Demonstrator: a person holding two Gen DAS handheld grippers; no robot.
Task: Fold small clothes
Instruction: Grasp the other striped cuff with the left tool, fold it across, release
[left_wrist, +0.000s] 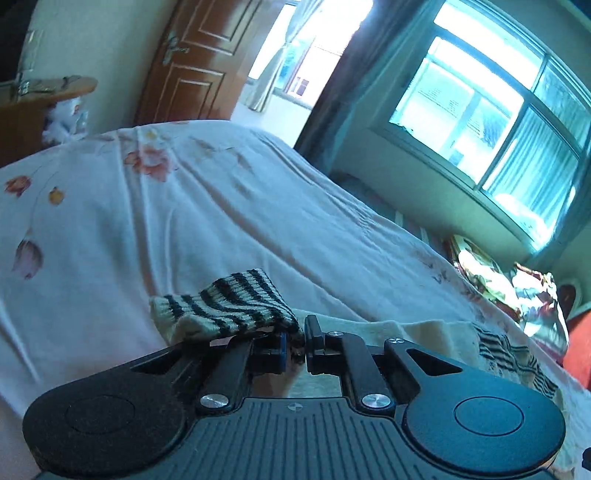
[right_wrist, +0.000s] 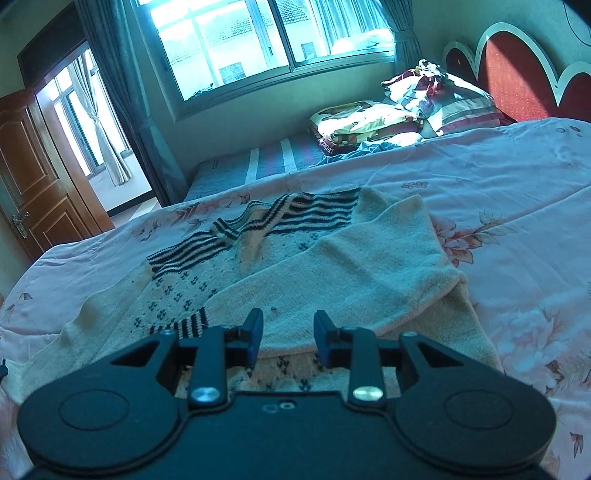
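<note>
A small cream knitted sweater (right_wrist: 295, 258) with black stripes at the neck and shoulders lies flat on the bed. One sleeve (right_wrist: 351, 266) is folded across its front, and that sleeve's striped cuff (right_wrist: 184, 325) lies near the hem. My right gripper (right_wrist: 288, 332) hovers open just above this folded sleeve, with no cloth between its blue pads. In the left wrist view my left gripper (left_wrist: 295, 343) is shut on the edge of a striped cuff (left_wrist: 229, 306), which stands lifted off the sheet. The cream body of the sweater (left_wrist: 406, 328) lies to its right.
The bed carries a pink floral sheet (right_wrist: 498, 206). Folded quilts and pillows (right_wrist: 388, 118) sit by the red headboard (right_wrist: 517, 74) under the window (right_wrist: 258, 37). A brown door (right_wrist: 33, 177) stands open at the left. A wooden cabinet (left_wrist: 33, 107) stands past the bed's far end.
</note>
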